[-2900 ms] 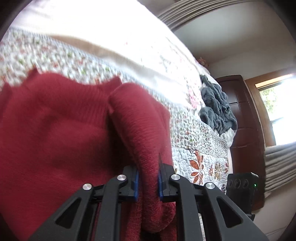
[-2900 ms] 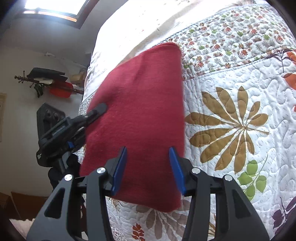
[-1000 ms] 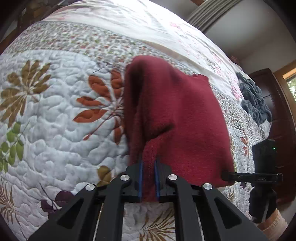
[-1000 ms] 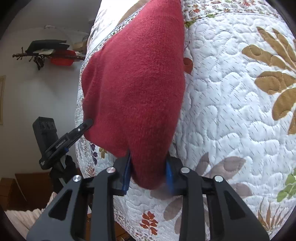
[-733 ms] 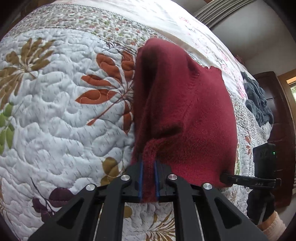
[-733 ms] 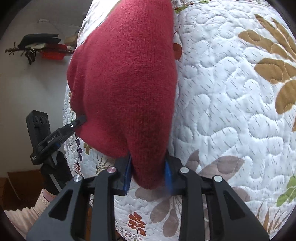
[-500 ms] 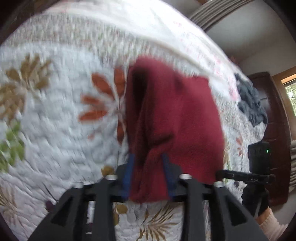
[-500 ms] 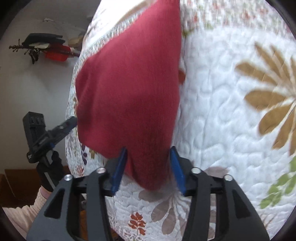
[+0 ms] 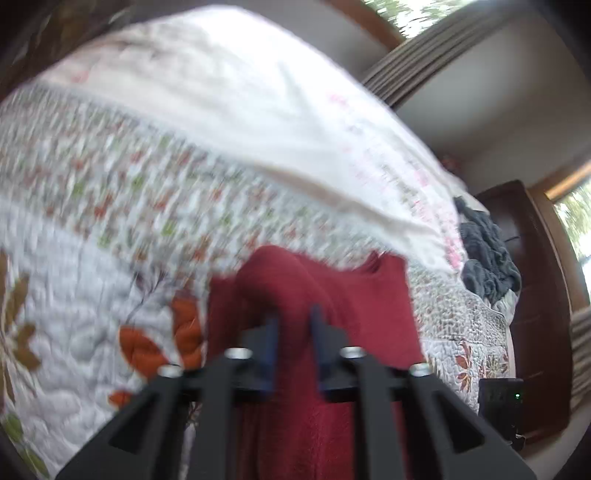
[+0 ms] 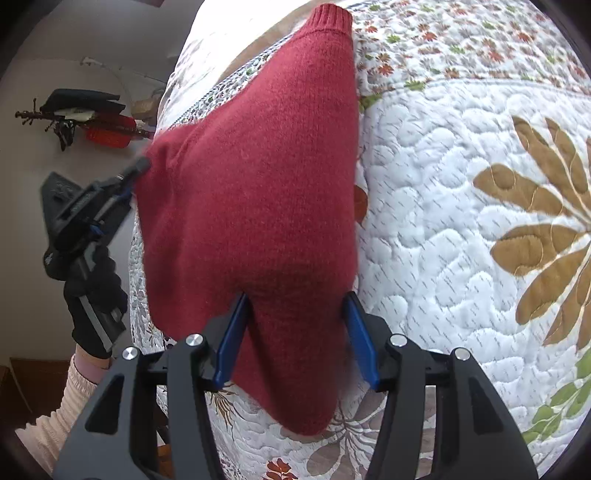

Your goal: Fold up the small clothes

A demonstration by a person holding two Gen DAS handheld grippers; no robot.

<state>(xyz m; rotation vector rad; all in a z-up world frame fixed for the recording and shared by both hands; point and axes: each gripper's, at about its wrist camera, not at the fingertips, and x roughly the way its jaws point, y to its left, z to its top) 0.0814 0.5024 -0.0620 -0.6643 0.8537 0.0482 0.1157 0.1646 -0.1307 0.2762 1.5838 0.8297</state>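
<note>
A red knit sweater (image 10: 258, 184) lies folded on the leaf-patterned quilt (image 10: 461, 184). Its near end sits loose between the wide-apart blue pads of my right gripper (image 10: 295, 332), which is open. Its ribbed cuff (image 10: 332, 14) points to the far side. My left gripper (image 10: 136, 171) meets the sweater's left corner, and the cloth is drawn to a point at its tip. In the blurred left wrist view a raised ridge of the sweater (image 9: 369, 302) runs between the narrow-set fingers of the left gripper (image 9: 293, 321), which looks shut on it.
A heap of grey clothes (image 9: 487, 251) lies at the bed's far right, by a dark wooden dresser (image 9: 535, 295). A cream sheet (image 9: 240, 92) covers the bed beyond the quilt. A black-gloved hand (image 10: 92, 295) holds the left gripper beside the bed's edge.
Both grippers let go of the sweater half a second ago. The right has opened wider. The left has pushed forward along the sweater and narrowed on a fold.
</note>
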